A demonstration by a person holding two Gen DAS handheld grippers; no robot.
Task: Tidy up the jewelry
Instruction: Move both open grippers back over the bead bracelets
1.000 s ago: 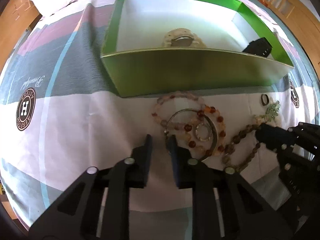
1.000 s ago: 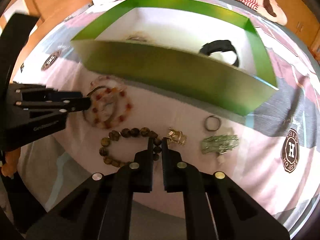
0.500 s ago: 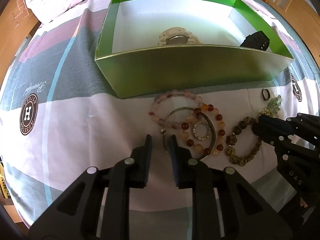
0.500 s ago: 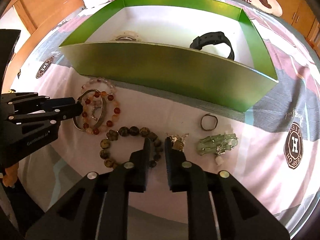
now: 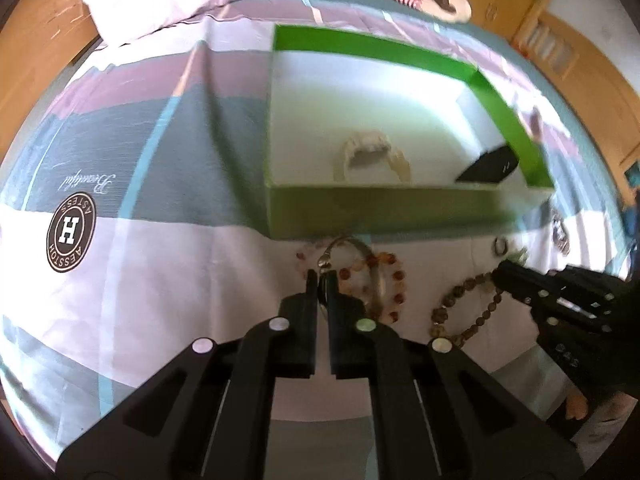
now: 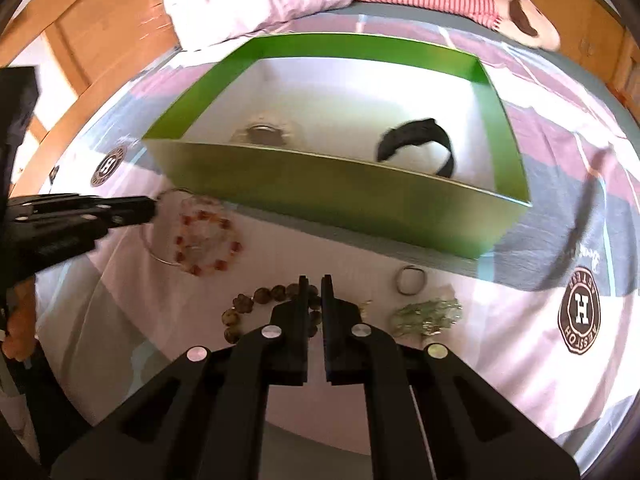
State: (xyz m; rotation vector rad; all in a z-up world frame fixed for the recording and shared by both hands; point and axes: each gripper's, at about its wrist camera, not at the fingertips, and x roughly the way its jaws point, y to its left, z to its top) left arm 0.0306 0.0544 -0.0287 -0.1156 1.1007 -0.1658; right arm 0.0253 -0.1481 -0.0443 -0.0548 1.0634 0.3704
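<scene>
Daylight floods my views, bright enough to bleach the white floor of the green box (image 6: 348,196) and pale bedsheet (image 5: 160,280). Motion blur smears the box edges and beads. My fisheye lenses bow everything outward, dark vignette ringing each frame; my own black fingers (image 5: 308,300) stay sharp.
</scene>
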